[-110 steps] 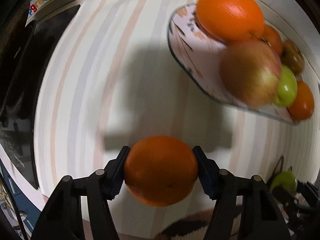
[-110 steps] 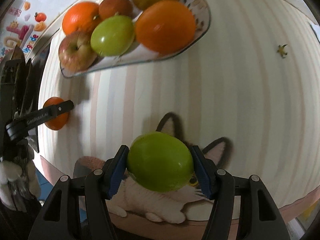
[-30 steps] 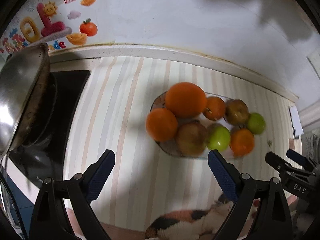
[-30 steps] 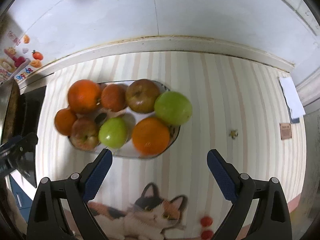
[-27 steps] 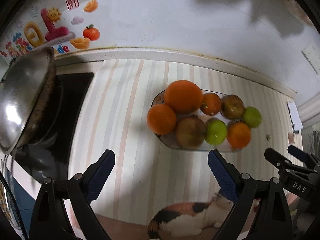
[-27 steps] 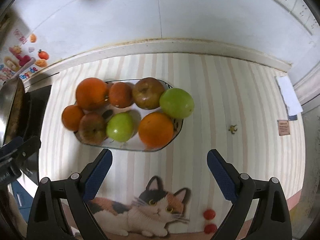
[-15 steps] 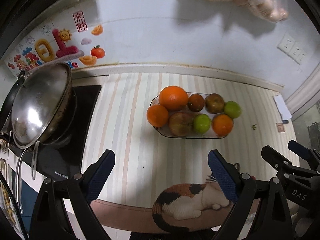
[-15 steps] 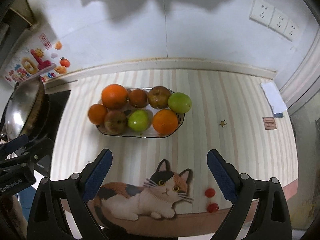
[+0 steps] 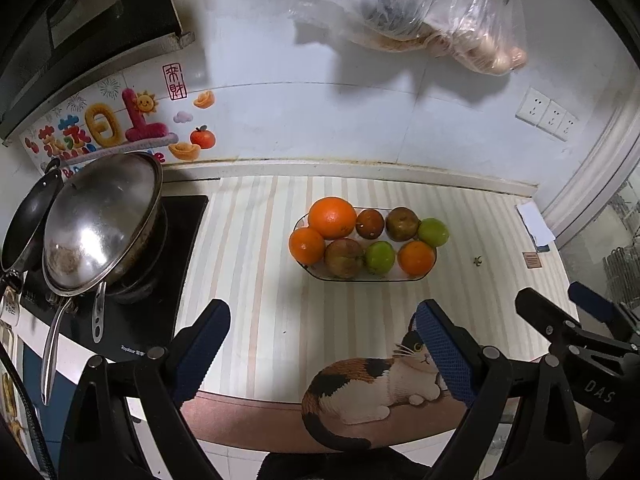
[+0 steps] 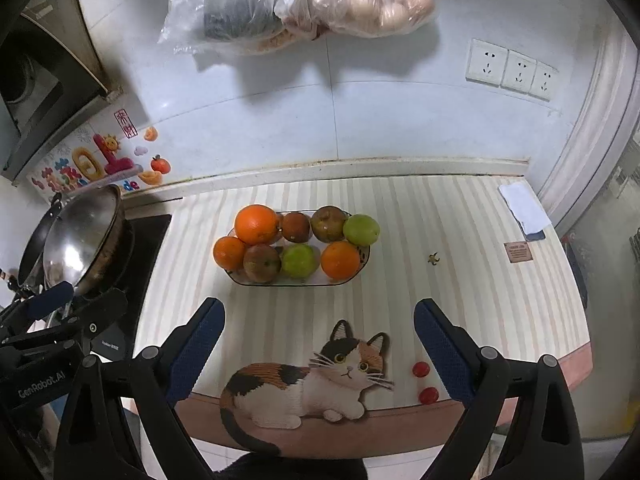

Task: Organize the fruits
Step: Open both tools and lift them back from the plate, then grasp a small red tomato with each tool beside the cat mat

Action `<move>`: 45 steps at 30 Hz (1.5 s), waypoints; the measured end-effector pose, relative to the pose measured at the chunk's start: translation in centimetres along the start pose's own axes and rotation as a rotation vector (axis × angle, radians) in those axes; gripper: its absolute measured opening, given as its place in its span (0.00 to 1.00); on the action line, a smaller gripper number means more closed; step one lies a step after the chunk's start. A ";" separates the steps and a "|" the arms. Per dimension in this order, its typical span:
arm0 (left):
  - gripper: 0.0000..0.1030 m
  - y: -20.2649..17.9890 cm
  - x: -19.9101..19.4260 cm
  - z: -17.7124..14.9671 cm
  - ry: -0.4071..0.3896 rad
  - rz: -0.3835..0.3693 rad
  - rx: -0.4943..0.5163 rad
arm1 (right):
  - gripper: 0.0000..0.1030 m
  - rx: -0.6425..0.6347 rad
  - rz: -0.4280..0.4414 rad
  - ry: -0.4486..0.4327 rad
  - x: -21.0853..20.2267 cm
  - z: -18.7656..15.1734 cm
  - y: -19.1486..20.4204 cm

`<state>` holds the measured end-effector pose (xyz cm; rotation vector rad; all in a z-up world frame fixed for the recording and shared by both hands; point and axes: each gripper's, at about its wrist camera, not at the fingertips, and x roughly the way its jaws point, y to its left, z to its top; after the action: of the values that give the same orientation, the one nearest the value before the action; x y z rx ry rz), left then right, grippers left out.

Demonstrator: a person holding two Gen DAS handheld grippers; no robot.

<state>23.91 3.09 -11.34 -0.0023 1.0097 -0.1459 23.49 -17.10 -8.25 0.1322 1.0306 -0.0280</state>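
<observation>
A shallow oval fruit tray [image 9: 360,278] [image 10: 256,282] sits mid-counter on the striped mat, full of fruit. It holds a large orange [image 9: 332,217] [image 10: 256,224], smaller oranges [image 9: 307,245] [image 10: 340,260], green apples [image 9: 379,257] [image 10: 361,229] and brownish apples [image 9: 343,257] [image 10: 261,263]. My left gripper [image 9: 322,344] is open and empty, held back above the counter's front edge. My right gripper [image 10: 318,342] is also open and empty, and shows in the left wrist view [image 9: 568,316] at the right.
A steel wok and pan [image 9: 96,224] sit on a black hob [image 9: 160,320] at the left. A cat picture [image 10: 304,384] marks the mat's front. Two small red tomatoes [image 10: 424,382] lie front right. Plastic bags [image 10: 300,0] hang on the wall above.
Both grippers let go of the orange and the green apple, which now lie in the tray. Both have pulled back and up, so the tray looks smaller and farther.
</observation>
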 end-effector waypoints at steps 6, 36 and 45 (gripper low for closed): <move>0.92 -0.6 0.9 -0.2 0.013 -0.013 0.006 | 0.95 0.060 0.030 0.007 0.2 -0.8 -1.3; 0.95 -20.5 22.3 -5.9 0.464 -0.003 0.423 | 0.37 0.398 -0.011 0.445 20.4 -16.3 -20.7; 0.95 -25.3 23.2 -8.4 0.487 -0.129 0.497 | 0.32 0.436 -0.059 0.370 18.5 -16.7 -23.4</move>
<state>25.92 -24.25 -33.62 0.4400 1.4356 -0.5317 16.74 -37.52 -34.86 0.5184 1.3873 -0.2922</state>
